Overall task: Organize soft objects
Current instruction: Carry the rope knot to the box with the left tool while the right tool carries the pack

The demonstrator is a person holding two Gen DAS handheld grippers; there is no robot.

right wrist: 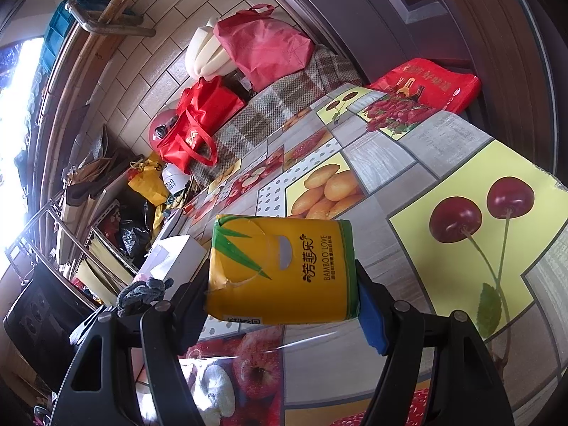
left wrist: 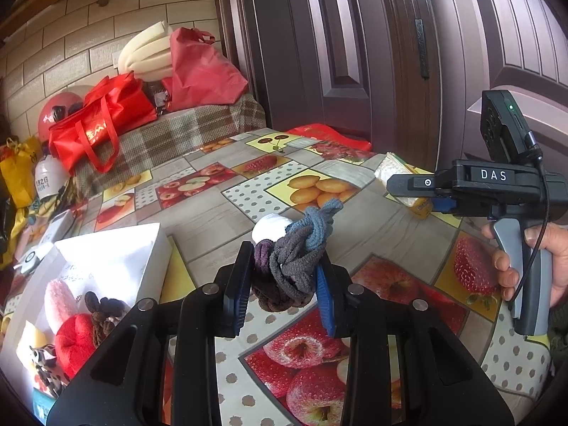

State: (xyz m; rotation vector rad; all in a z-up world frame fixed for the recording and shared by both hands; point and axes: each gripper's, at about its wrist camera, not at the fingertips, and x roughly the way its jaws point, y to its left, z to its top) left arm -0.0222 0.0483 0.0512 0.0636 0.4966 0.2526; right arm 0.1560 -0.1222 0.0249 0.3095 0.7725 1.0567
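My left gripper (left wrist: 284, 269) is shut on a knotted bundle of grey, purple, brown and blue socks (left wrist: 300, 245), held above the fruit-print tablecloth (left wrist: 227, 220). A white rolled item (left wrist: 268, 227) shows just behind the bundle. To the left, a white box (left wrist: 117, 245) holds pink, red, brown and yellow soft items. My right gripper (right wrist: 284, 273) is shut on a yellow bamboo tissue pack (right wrist: 284, 269), both pads pressing its sides. In the left wrist view that right gripper (left wrist: 419, 191) hangs at the right, held by a hand (left wrist: 546, 259). The sock bundle (right wrist: 142, 293) also shows at lower left.
Red bags (left wrist: 103, 124) and a pink bag (left wrist: 202, 67) lie on a plaid-covered surface (left wrist: 177, 135) at the back. A dark door (left wrist: 355, 53) stands behind the table. A flat red bag (right wrist: 426, 85) lies at the table's far edge. Clutter and a rack (right wrist: 106, 230) stand beyond the left side.
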